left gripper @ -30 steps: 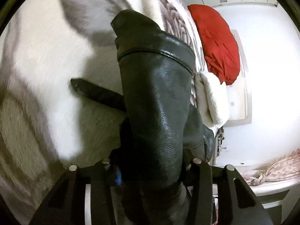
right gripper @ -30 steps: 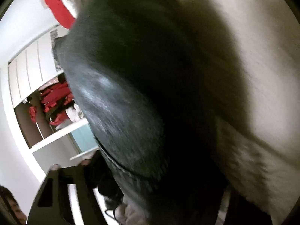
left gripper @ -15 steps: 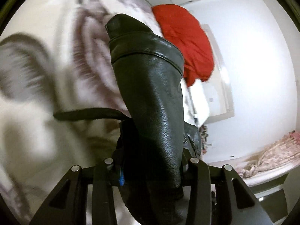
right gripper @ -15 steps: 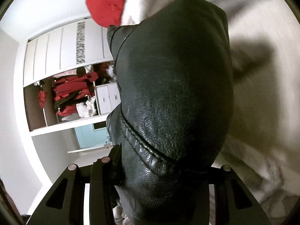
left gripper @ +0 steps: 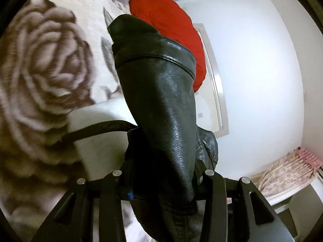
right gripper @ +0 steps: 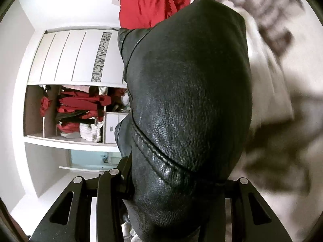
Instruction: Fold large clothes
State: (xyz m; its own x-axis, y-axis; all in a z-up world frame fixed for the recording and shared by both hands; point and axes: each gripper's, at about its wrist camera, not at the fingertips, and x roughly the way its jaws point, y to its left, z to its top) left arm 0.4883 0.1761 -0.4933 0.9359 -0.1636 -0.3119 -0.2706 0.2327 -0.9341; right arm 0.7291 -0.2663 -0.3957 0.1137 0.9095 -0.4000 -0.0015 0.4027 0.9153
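Left gripper [left gripper: 161,183] has its fingers clamped on a thick fold of the black leather jacket [left gripper: 161,104], which rises from six o'clock toward twelve and fills the middle of the left wrist view. A dark strap [left gripper: 97,129] trails off toward nine o'clock over the rose-print blanket [left gripper: 44,64]. A red garment [left gripper: 171,26] sits at one o'clock, behind the jacket's top edge.

Right gripper [right gripper: 167,181] pinches the jacket [right gripper: 189,100] too; leather bulges between its fingers and hides the right one. An open wardrobe [right gripper: 76,113] at nine o'clock, red garment [right gripper: 149,2] at twelve, blanket [right gripper: 282,121] at three.
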